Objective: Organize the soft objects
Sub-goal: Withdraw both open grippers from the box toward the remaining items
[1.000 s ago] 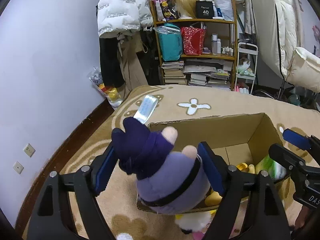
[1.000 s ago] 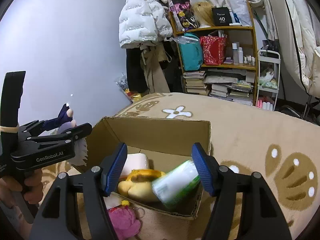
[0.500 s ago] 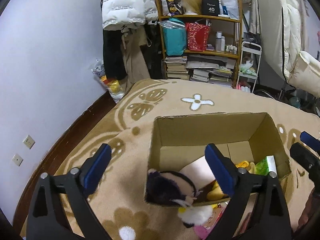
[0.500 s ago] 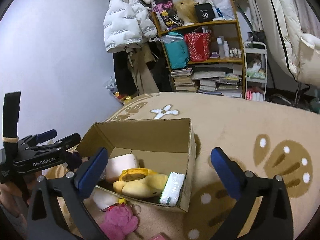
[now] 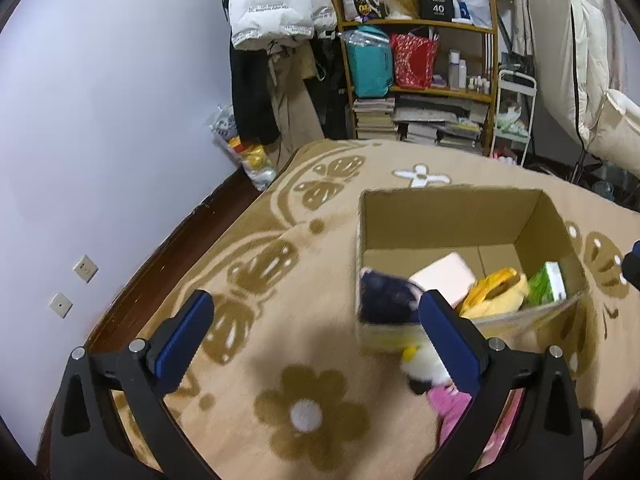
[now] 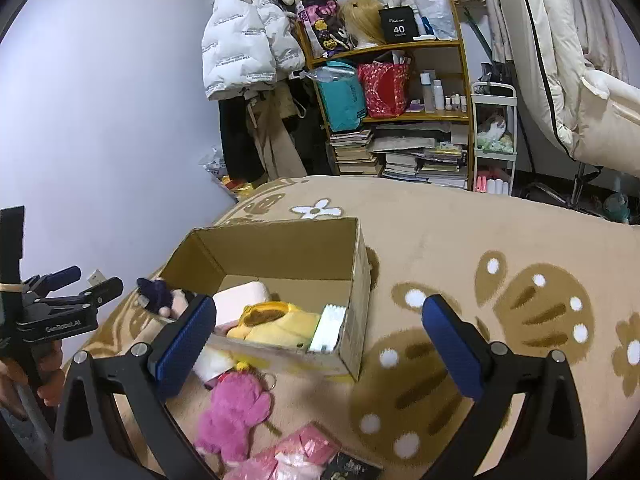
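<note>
An open cardboard box (image 5: pixel 448 208) (image 6: pixel 360 276) sits on the beige patterned carpet. Inside it lie a dark purple plush (image 5: pixel 386 294) (image 6: pixel 158 292) in the near left corner, a pink soft block (image 5: pixel 442 278) (image 6: pixel 240 304), a yellow plush (image 5: pixel 494 292) (image 6: pixel 276 326) and a green-and-white tissue pack (image 5: pixel 550 284) (image 6: pixel 330 326). My left gripper (image 5: pixel 316 330) is open and empty, left of the box. My right gripper (image 6: pixel 320 336) is open and empty over the box's near edge. A pink plush (image 6: pixel 236 412) (image 5: pixel 454 404) and a white plush (image 5: pixel 424 366) lie on the carpet in front of the box.
Pink packets (image 6: pixel 292 454) lie on the carpet near the pink plush. A bookshelf (image 5: pixel 420 80) with bags, books and bottles stands against the far wall, beside hanging coats (image 5: pixel 276 20). A white trolley (image 6: pixel 494 140) stands right of the shelf. The wall (image 5: pixel 100 120) runs along the left.
My left gripper opened and let the purple plush drop into the box, then drew back left. My right gripper opened, released the tissue pack into the box and pulled back.
</note>
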Demonstrator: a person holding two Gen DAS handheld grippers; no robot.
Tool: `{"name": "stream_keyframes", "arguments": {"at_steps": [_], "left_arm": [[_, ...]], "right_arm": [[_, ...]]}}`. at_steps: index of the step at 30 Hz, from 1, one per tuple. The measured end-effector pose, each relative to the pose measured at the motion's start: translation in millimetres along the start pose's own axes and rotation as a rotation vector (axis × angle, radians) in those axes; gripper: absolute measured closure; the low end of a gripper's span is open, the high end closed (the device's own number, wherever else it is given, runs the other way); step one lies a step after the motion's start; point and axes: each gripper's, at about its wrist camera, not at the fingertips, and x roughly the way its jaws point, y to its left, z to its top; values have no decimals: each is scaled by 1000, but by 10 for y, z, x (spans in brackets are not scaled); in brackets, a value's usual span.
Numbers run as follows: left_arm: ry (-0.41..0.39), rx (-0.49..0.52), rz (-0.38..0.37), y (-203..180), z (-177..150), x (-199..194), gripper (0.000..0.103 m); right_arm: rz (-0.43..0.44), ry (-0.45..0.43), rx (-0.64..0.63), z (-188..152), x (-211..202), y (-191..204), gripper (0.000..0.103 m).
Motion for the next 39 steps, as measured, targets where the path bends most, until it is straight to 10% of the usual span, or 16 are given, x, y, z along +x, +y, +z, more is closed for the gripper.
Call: {"name": "stream_keyframes", "arguments": {"at_steps": [29, 39], "left_arm": [[296, -121, -33, 461, -421, 190, 2], [336, -71, -105, 95, -529, 340, 2]], "right_arm": [[-10, 182, 34, -625, -147, 101, 0], [-16, 241, 70, -715, 25, 23, 0]]}}
